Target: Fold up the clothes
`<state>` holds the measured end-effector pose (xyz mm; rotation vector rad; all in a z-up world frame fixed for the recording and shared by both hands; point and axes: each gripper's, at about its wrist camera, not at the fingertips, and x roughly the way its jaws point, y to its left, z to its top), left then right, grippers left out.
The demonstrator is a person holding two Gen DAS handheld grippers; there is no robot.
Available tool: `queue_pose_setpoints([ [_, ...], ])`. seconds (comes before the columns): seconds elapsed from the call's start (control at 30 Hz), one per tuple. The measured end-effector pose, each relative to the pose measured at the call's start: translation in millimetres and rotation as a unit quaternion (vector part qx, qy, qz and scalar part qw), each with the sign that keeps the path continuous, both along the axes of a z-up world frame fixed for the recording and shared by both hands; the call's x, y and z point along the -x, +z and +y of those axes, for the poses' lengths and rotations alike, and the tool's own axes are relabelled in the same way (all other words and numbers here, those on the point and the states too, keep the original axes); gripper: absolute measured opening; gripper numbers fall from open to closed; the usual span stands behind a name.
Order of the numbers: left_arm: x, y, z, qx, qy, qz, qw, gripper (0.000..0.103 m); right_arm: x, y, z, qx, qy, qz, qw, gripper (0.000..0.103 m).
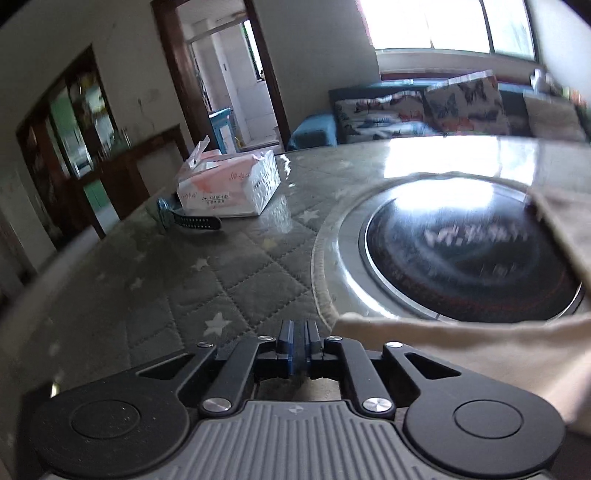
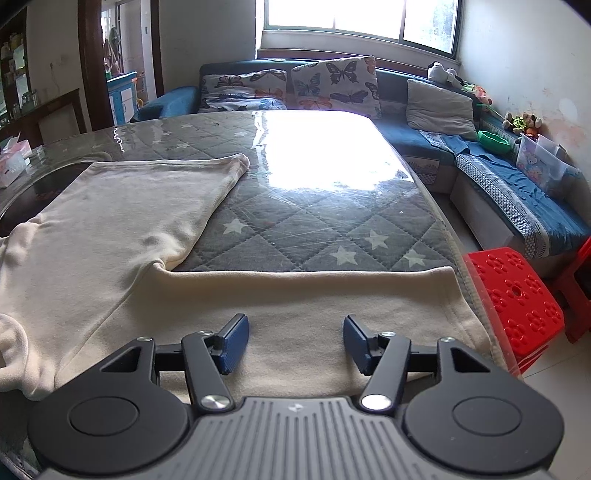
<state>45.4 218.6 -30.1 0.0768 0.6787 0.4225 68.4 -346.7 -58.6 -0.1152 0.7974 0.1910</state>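
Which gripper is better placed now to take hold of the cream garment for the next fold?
The right gripper, probably. Its jaws are open directly over the cream garment. The left gripper is shut, over the quilted table cover, beside the cloth.

This is a lived-in home sitting room: a blue corner sofa (image 2: pixel 491 162) with butterfly-print cushions (image 2: pixel 334 83) runs beneath a bright window (image 2: pixel 362 18), with stuffed toys (image 2: pixel 522 123) on its far end. A table (image 2: pixel 295 221) covered in star-quilted cloth under clear plastic carries a tissue pack (image 1: pixel 229 182), and a glass-fronted wooden cabinet (image 1: pixel 74 122) and open doorway (image 1: pixel 225 74) stand behind, with a red plastic stool (image 2: pixel 513 295) beside.
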Motion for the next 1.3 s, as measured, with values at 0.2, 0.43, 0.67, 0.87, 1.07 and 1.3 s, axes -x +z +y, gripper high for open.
queue_pose_setpoints([
  [0.2,17,10,-8,0.022,-0.035,-0.009,0.9991,0.057,-1,12,14,0.008,0.028,-0.006,1.0,0.059],
  [0.43,30,7,-12,0.028,-0.038,-0.012,0.9988,0.081,-2,35,65,0.004,0.124,-0.019,0.992,0.059],
  [0.67,39,5,-8,0.042,-0.028,-0.017,0.9986,0.086,1,45,148,0.018,0.264,-0.018,0.964,0.059],
  [0.87,40,-1,-6,0.057,-0.036,-0.005,0.9977,0.064,9,46,215,0.034,0.363,-0.011,0.931,0.059],
  [1.07,33,0,-10,0.049,-0.066,-0.011,0.9965,0.007,24,39,256,0.035,0.423,0.001,0.906,0.059],
  [1.3,33,17,-5,-0.01,-0.036,-0.064,0.9972,0.004,31,27,285,0.018,0.45,0.019,0.892,0.059],
])
